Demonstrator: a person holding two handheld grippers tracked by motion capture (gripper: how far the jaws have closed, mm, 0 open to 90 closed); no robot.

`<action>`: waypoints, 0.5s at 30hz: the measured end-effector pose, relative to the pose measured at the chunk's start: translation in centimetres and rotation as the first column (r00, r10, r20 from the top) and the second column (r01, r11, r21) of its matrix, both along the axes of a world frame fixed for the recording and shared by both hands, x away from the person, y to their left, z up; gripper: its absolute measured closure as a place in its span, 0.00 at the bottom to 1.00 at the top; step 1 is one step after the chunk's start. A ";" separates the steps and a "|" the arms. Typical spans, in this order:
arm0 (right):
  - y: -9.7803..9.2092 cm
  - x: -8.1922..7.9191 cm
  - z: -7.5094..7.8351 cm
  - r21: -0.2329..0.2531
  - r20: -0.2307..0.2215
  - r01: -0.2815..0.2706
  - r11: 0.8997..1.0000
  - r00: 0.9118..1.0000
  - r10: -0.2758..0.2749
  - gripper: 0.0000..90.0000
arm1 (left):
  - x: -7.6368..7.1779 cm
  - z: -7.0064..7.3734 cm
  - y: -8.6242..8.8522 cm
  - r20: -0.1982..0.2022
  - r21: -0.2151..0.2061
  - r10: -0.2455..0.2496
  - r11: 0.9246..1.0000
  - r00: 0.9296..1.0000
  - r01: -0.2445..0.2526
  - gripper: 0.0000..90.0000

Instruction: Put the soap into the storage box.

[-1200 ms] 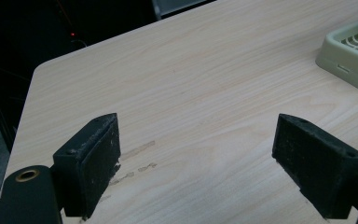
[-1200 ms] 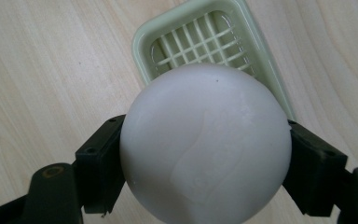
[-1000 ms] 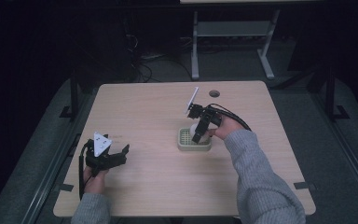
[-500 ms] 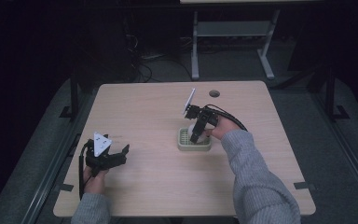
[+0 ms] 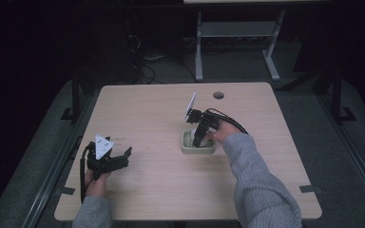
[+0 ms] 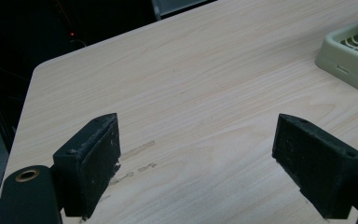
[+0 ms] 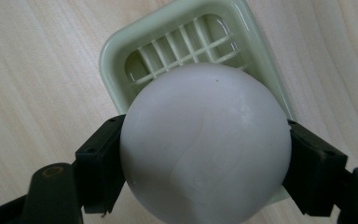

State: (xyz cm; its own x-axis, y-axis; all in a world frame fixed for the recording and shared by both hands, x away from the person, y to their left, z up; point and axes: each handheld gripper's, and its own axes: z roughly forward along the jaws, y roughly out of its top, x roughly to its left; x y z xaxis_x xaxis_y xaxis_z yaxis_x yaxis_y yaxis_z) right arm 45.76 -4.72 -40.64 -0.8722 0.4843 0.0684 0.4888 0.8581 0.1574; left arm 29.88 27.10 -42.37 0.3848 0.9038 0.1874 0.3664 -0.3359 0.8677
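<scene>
Two black jaws of the right gripper [image 7: 205,158] press against opposite sides of a white ball [image 7: 205,144], holding it directly above the pale green slotted dish [image 7: 177,42]. The ball covers most of that dish, so whether it touches the grid underneath cannot be told. In the high view the right gripper [image 5: 198,141] hides the ball. The left gripper [image 6: 209,163], well apart from the dish [image 6: 352,51], stands wide open and empty over the table [image 6: 191,93]; the dish is cut off there.
</scene>
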 end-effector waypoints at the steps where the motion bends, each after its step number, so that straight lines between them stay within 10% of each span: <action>1: 0.0 0.0 -0.1 -0.003 0.002 0.005 1.000 1.000 -0.005 0.26 | 0.0 0.0 0.0 0.002 0.001 0.000 1.000 1.000 0.000 0.16; 15: 0.2 0.3 -0.7 -0.022 -0.001 0.004 1.000 1.000 -0.004 0.26 | 0.0 0.0 0.0 0.004 -0.005 0.002 1.000 1.000 -0.002 0.16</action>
State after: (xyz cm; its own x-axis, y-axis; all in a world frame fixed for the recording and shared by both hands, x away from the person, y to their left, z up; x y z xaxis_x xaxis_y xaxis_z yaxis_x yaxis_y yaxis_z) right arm 46.03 -4.51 -41.33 -0.8702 0.4891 0.0591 0.4923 0.8594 0.1381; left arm 29.89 27.15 -42.32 0.3822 0.9055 0.1845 0.3633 -0.3309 0.8709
